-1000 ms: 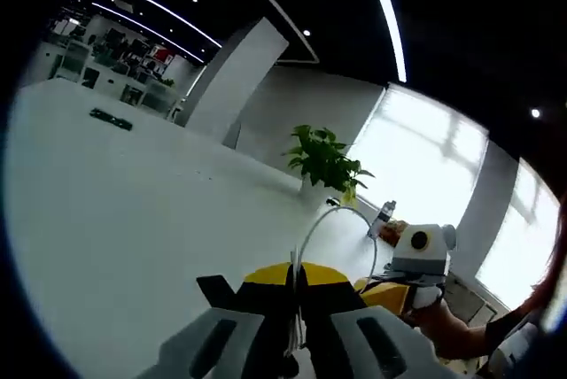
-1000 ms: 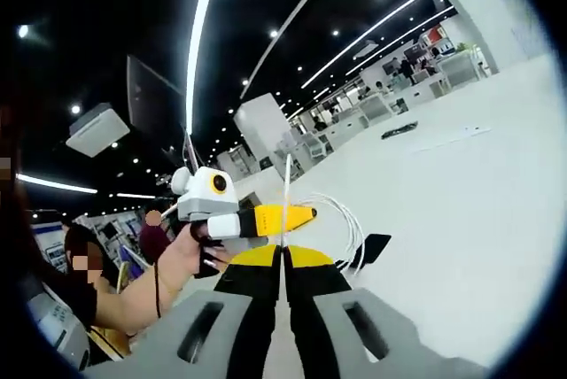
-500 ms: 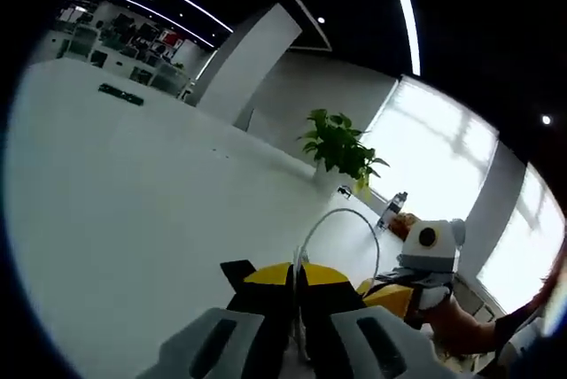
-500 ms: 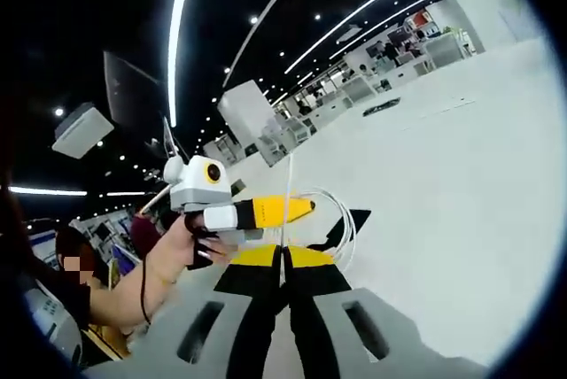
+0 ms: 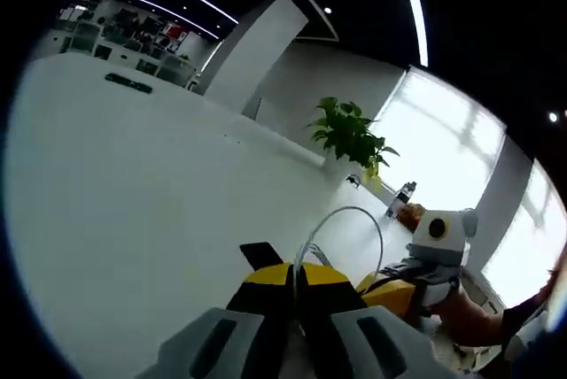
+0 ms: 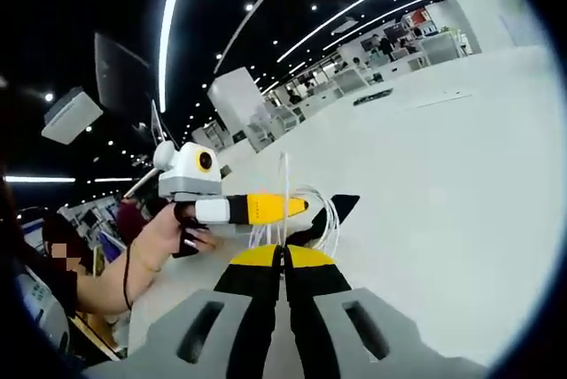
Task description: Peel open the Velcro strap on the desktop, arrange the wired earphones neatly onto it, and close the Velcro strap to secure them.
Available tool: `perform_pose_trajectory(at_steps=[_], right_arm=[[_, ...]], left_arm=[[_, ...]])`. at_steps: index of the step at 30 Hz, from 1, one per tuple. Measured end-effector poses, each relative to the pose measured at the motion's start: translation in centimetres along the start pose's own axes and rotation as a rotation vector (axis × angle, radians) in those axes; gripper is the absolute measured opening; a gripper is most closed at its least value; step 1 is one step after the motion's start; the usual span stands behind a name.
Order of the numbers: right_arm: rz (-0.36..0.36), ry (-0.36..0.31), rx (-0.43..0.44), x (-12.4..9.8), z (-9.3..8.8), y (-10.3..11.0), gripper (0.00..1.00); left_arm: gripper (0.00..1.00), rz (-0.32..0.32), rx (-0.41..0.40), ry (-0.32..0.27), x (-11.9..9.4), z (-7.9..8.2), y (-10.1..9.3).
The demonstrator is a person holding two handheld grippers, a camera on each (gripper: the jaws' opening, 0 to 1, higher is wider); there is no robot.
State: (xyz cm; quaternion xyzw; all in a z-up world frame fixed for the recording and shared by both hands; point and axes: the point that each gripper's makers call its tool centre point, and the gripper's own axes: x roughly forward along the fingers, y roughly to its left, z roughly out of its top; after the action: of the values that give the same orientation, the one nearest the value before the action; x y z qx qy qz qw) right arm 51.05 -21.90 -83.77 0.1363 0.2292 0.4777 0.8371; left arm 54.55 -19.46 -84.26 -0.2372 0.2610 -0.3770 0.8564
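Observation:
The white earphone cable [image 5: 354,212] arcs up from my left gripper [image 5: 295,269], which is shut on it just above the white desk [image 5: 133,184]. Beside the left jaws lies the black Velcro strap [image 5: 261,254]. A person's hand holds my right gripper [image 5: 376,289] close by on the right. In the right gripper view my right gripper [image 6: 283,253] is shut on a thin strand of the cable [image 6: 284,186]. Several cable loops [image 6: 324,218] hang against the strap [image 6: 335,210]. The left gripper [image 6: 299,207] reaches in from the left with its yellow jaws together.
A potted plant [image 5: 351,134] and a bottle [image 5: 400,198] stand at the desk's far side near bright windows. A dark flat object [image 5: 129,83] lies far across the desk, also seen as a dark item [image 6: 368,97] beside a paper sheet [image 6: 443,96]. People sit behind the holder's arm [image 6: 133,259].
Both views have shifted with the hands. The strap now lies closer to the left jaws, and the cable loops sit more gathered against it. Both grippers stay shut on the cable.

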Motion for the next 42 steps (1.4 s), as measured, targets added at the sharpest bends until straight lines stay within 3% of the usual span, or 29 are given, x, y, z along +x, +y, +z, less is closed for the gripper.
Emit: perform_pose_trajectory(at_steps=[7,21,28,33,39,42], right_arm=[[-0.031,0.025,-0.010,0.1,-0.7,-0.3,0.05],[-0.019,0.020,0.054,-0.8,-0.7,-0.4,0.05],[0.052,-0.016,0.132,-1.2,-0.1,0.8,0.05],[0.081,-0.013,0.135,-1.4,-0.2,1.6,0.05],[0.178,-0.066,0.321,-1.9,1.0,2.2,0.05],[0.203,-0.075,0.366,-2.1,1.2,2.2,0.05]], left_arm=[[0.09,0.045,0.035,0.035,-0.1,-0.9,0.6],[0.14,0.097,0.151,0.019,-0.5,-0.7,1.2],[0.16,0.118,0.160,0.011,-0.8,-0.4,1.8],[0.16,0.130,0.178,0.007,-1.2,-0.3,1.9],[0.16,0.130,0.176,-0.010,-1.5,0.0,1.9],[0.16,0.127,0.182,-0.016,-1.6,0.2,1.6]])
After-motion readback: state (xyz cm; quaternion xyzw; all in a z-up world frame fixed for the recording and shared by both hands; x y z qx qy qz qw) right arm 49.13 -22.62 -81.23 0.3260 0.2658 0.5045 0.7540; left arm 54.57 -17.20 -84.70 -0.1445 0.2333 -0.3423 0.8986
